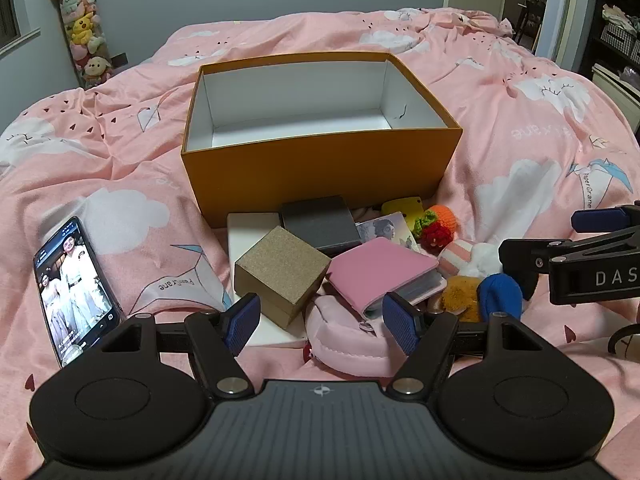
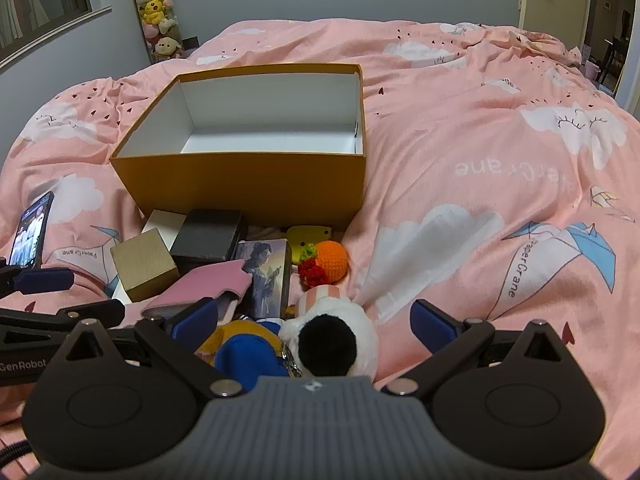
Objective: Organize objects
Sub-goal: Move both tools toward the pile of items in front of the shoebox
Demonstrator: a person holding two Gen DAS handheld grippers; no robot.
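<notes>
An open orange box (image 1: 316, 168) (image 2: 252, 188) with a white inside stands empty on the pink bed. In front of it lies a heap: a gold cube box (image 1: 282, 274) (image 2: 142, 266), a dark grey box (image 1: 318, 222) (image 2: 210, 238), a pink card holder (image 1: 382, 270) (image 2: 208, 284), a photo card (image 2: 266, 276), an orange crochet toy (image 1: 438, 224) (image 2: 330, 260), and a white plush with a black ball (image 2: 332, 340). My left gripper (image 1: 322, 318) is open over a pink pouch (image 1: 344, 338). My right gripper (image 2: 314, 326) is open around the plush.
A lit phone (image 1: 74, 284) (image 2: 30, 232) lies left of the heap. A white flat box (image 1: 252, 224) lies under the gold cube. A tube of plush toys (image 1: 84, 24) stands by the far wall. A doorway (image 1: 532, 4) opens at the right.
</notes>
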